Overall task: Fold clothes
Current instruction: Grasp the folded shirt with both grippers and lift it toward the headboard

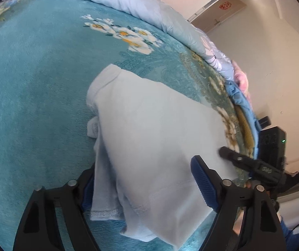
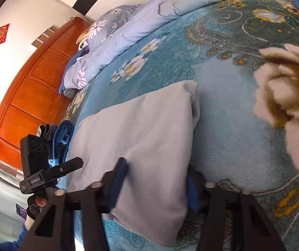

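A pale, whitish-blue garment lies folded flat on the teal floral blanket, its hem toward me. My left gripper straddles the hem. One blue pad is tucked behind the cloth's left edge and the other lies on top of it. The jaws stand wide and the cloth is not pinched. In the right wrist view the same garment runs between the pads of my right gripper. They sit at the cloth's near corner and the cloth stays flat and unbunched. A black finger of the right gripper shows at the garment's right edge.
A crumpled light-blue duvet lines the far side of the bed. A blue garment lies at the bed's edge beside the folded one. An orange wooden wardrobe stands past the bed. The other gripper's black camera box sits at the left.
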Action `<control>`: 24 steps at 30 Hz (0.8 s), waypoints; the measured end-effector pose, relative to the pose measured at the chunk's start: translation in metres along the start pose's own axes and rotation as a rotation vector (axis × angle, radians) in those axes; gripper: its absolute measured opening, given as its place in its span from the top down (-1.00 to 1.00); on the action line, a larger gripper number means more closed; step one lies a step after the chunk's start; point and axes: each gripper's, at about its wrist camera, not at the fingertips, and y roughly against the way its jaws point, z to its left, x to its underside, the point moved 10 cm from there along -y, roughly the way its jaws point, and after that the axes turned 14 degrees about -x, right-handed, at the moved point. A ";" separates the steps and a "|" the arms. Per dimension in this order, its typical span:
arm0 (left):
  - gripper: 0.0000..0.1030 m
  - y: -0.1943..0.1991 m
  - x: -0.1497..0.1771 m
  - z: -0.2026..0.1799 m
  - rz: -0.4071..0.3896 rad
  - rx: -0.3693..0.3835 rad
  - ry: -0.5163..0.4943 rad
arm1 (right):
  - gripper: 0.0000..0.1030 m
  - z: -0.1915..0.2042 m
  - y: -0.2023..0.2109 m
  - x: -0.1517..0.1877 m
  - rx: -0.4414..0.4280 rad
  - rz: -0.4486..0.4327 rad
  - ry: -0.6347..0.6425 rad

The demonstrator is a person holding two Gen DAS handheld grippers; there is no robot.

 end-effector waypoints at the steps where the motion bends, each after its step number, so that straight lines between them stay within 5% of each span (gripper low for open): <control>1: -0.45 0.000 0.000 -0.001 -0.001 -0.010 -0.006 | 0.23 0.000 -0.001 0.000 -0.007 0.003 -0.006; 11: 0.64 -0.002 0.003 -0.005 -0.002 -0.055 0.028 | 0.68 0.005 -0.008 0.000 -0.008 0.028 -0.033; 24: 0.72 0.060 0.011 -0.039 -0.085 -0.131 -0.042 | 0.73 0.061 0.033 0.001 -0.072 -0.015 0.052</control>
